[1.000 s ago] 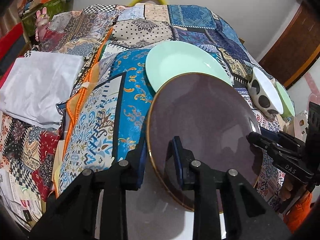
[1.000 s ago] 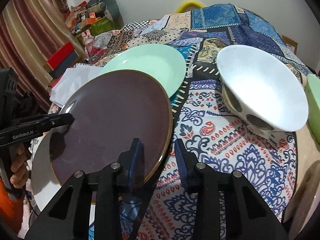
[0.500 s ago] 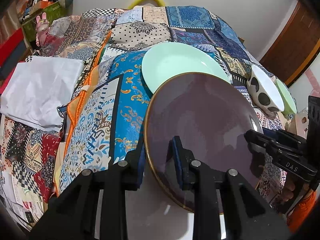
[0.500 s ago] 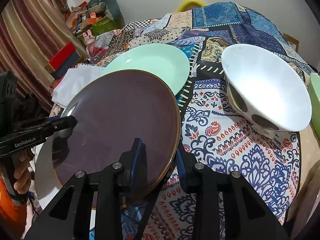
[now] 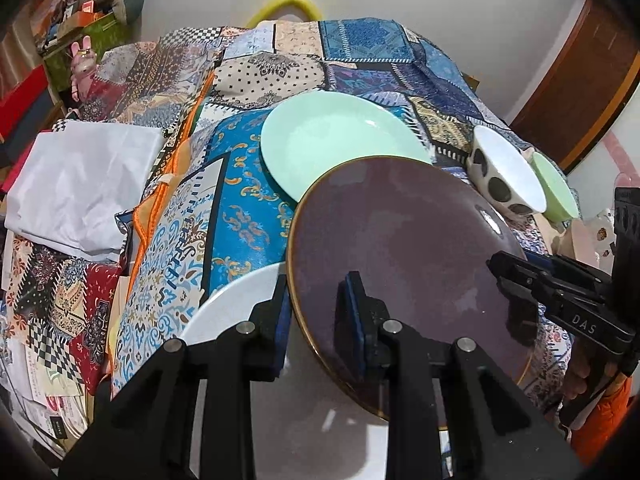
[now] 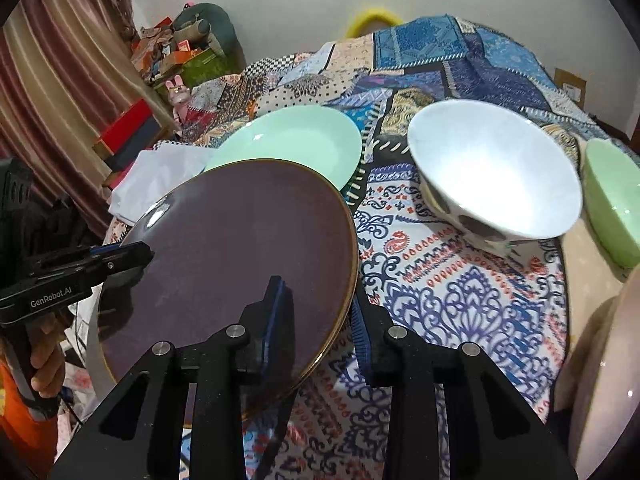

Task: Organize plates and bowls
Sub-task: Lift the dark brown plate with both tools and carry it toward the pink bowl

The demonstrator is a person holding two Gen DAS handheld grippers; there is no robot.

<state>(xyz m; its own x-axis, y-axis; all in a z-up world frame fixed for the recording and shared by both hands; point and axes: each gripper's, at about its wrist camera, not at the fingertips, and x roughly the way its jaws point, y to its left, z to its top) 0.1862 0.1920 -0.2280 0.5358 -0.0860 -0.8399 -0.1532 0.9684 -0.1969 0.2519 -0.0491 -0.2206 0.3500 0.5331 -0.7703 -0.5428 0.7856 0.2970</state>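
While both grippers clamp its opposite edges, the round dark purple plate with a thin gold rim point(image 5: 404, 256) has risen off the glossy white plate point(image 5: 224, 312) beneath it, which now shows far more of its surface at 7 o'clock in the left wrist view than a second ago. The left gripper point(image 5: 316, 312) pinches the rim between its blue pads; the right gripper point(image 6: 318, 312) likewise squeezes the rim at 5 o'clock of the plate in its own view. The purple plate hangs tilted above the patterned patchwork cloth point(image 6: 440, 288), its far edge overlapping the mint green plate point(image 5: 336, 140) at 12 o'clock. Lifted clear, it seems bound for stacking there. The white bowl with dark spots point(image 6: 492, 180) and pale green bowl point(image 6: 612, 208) sit at 2 o'clock, untouched.
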